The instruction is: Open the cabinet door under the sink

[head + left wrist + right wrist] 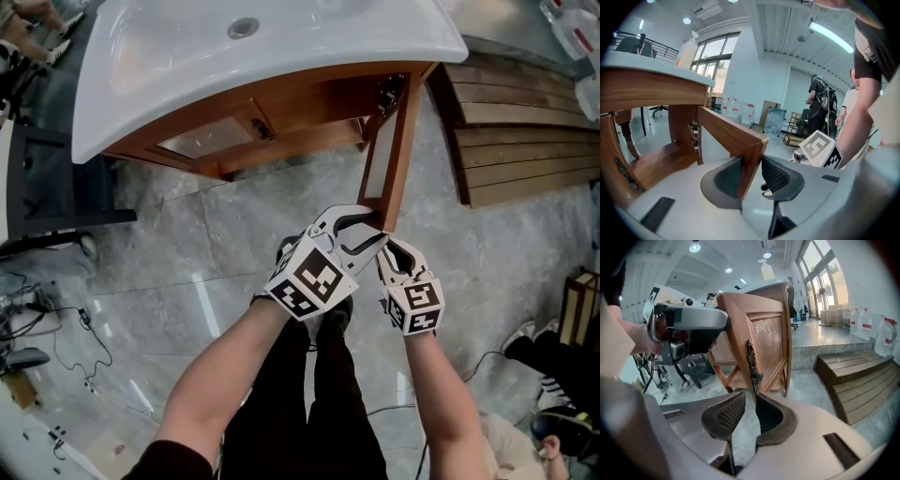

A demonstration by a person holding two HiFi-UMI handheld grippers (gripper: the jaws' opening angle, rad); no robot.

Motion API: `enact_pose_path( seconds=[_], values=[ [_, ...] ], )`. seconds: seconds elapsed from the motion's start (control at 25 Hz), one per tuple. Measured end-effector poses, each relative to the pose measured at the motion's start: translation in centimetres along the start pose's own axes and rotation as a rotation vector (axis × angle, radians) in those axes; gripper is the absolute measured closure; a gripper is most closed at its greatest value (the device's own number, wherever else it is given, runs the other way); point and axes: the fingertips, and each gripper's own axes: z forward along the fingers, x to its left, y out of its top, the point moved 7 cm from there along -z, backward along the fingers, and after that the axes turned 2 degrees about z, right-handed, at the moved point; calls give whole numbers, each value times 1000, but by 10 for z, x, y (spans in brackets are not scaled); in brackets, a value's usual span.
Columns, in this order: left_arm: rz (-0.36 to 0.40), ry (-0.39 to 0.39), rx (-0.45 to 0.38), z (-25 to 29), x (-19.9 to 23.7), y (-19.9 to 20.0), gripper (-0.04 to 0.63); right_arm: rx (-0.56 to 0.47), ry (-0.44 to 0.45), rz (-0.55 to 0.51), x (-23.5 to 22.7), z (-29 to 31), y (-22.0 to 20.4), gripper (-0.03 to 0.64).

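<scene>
No legible writing — nothing in view can be read.
Black-and-white square markers (311, 279) are carried on the cube of the left gripper (375, 225) and on that of the right gripper (392, 251) — patterns, not letters; the red labels on the water bottles (865, 324) are too small to be made out.

You stand on a pale grey, marble-patterned tile floor (206, 262). Brown slatted wooden steps (525, 141) sit on it toward the head view's right edge, and thin black cables (66, 347) trail over it near the left edge. In the right gripper view, clear plastic water jugs (865, 322) stand on the raised ledge behind those steps. In the left gripper view, a person in dark clothes (819, 105) stands far back near a wooden shelf rack (794, 129).
</scene>
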Motion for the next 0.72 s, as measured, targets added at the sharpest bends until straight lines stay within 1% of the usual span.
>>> enact_pose_path(
  seconds=[0.2, 0.44, 0.6, 0.72],
  values=[
    [-23, -3, -29, 6, -1, 0, 448, 8, 7, 8, 1, -3, -8, 532],
    [-12, -29, -25, 11, -4, 0, 446, 2, 9, 9, 6, 1, -5, 532],
    [-10, -70, -36, 10, -2, -1, 449, 5, 13, 4, 16, 4, -5, 532],
    [23, -119, -4, 14, -1, 3, 451, 7, 9, 14, 21, 5, -5, 532]
  ],
)
